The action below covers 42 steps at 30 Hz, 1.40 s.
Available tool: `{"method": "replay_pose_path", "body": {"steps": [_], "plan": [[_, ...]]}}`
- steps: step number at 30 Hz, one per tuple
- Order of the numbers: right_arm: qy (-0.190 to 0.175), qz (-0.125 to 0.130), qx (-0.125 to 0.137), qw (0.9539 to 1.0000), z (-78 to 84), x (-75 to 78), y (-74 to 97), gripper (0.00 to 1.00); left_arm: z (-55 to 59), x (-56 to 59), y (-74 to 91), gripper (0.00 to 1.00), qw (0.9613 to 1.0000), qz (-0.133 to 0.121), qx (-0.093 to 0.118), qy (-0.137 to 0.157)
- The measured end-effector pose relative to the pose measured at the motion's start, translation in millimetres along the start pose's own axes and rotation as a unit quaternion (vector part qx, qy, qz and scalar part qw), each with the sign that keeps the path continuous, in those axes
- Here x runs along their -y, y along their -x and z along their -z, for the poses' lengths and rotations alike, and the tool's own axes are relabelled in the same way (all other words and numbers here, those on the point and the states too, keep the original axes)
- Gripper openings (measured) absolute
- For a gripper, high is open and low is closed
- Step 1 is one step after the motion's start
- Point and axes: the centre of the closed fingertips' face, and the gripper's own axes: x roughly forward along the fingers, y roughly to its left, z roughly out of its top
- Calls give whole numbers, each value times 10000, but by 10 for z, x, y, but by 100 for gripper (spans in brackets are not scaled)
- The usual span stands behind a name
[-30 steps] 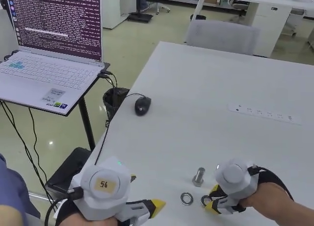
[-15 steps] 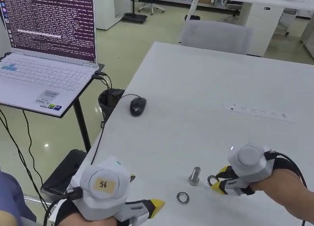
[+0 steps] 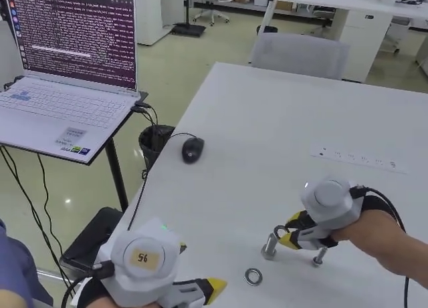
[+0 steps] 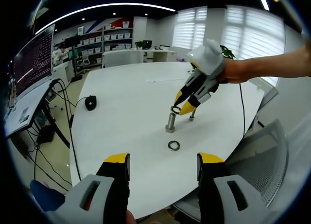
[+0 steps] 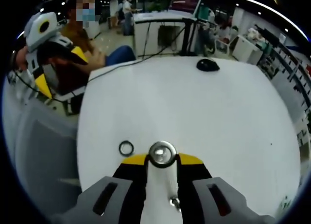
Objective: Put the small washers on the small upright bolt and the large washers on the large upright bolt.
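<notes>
Hovering just above the large upright bolt (image 3: 269,247), a washer (image 4: 175,109) is clamped in the fingers of the right gripper (image 3: 286,236). Neither bolt is yet loaded; a second washer (image 3: 253,276) is seen lying on the surface (image 3: 267,141) near the small upright bolt (image 3: 319,256). The fingers of the left gripper (image 4: 163,173) are held apart.

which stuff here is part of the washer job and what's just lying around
Job: large bolt, small bolt, held washer in right gripper, loose washer.
Lying about: mouse, laptop, power strip, chair.
</notes>
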Motion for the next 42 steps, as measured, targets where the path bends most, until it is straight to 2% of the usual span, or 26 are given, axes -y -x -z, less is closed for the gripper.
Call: {"method": "replay_pose_path", "body": {"steps": [23,33,42], "plan": [[164,-186,-286,9993,12,-47,-136,23,24,-27,3,55,10000,-27,0,70],[234,-233,-554,9979,119,-36,-309,23,46,-62,11,55,9999,-69,3,131],[176,-233,-760,9967,229,-46,-494,23,20,-70,9,55,9999,-75,37,139]]}}
